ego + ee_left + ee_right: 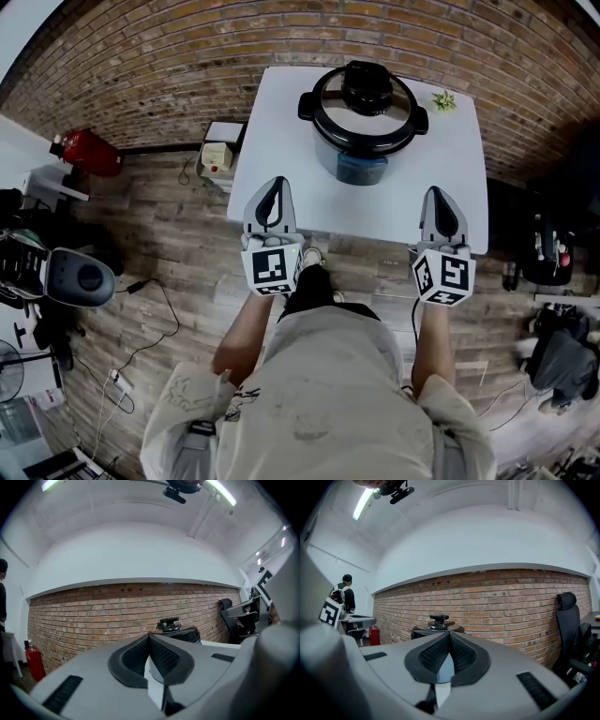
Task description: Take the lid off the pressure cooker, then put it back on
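My left gripper (274, 187) and right gripper (439, 195) have fingers pressed together, empty, at the white desk's (281, 131) near edge. The round black lid (364, 105) sits on the dark pressure cooker (361, 161).

We see a white counter (272, 131), its far edge by the brick wall (187, 56). On the counter's far middle stands the pressure cooker (361, 164) with its lid (364, 111) on. Just right of it, near the far right corner, lies a small green sprig (443, 100).
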Demonstrator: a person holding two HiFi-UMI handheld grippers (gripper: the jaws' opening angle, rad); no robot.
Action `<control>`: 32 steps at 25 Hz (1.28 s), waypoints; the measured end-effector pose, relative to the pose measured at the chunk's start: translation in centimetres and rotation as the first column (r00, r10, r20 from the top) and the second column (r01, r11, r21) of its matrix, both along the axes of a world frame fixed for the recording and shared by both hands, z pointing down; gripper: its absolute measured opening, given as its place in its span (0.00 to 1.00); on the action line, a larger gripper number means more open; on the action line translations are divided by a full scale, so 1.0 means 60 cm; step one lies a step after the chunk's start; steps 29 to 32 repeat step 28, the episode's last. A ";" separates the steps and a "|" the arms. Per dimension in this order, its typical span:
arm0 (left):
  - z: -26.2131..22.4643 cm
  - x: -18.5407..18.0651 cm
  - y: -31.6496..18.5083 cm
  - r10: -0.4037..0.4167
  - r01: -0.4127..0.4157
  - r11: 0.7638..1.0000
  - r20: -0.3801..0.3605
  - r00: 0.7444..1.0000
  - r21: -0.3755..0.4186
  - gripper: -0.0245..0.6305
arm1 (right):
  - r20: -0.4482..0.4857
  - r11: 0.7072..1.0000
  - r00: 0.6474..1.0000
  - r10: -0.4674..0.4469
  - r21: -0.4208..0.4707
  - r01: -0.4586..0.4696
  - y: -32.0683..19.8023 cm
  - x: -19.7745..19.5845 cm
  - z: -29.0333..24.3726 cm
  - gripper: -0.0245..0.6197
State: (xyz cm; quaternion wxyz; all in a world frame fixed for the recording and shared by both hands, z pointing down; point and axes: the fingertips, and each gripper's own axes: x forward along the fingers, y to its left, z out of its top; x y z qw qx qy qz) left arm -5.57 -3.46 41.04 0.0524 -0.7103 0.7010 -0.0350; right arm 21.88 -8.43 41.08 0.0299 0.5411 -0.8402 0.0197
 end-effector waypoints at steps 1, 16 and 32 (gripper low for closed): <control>-0.003 0.001 0.000 0.004 -0.004 1.000 0.001 1.000 0.006 0.06 | 0.003 1.000 1.000 0.003 0.004 -0.003 0.000 0.001 -0.003 0.06; 0.013 0.003 0.003 0.039 -0.039 0.999 -0.016 0.999 0.007 0.06 | -0.008 1.000 1.000 0.002 -0.028 -0.002 0.004 -0.009 0.021 0.06; 0.009 0.018 0.000 0.060 -0.060 0.998 -0.033 0.998 0.019 0.06 | -0.025 0.999 0.999 0.020 -0.037 -0.021 0.016 0.008 0.025 0.06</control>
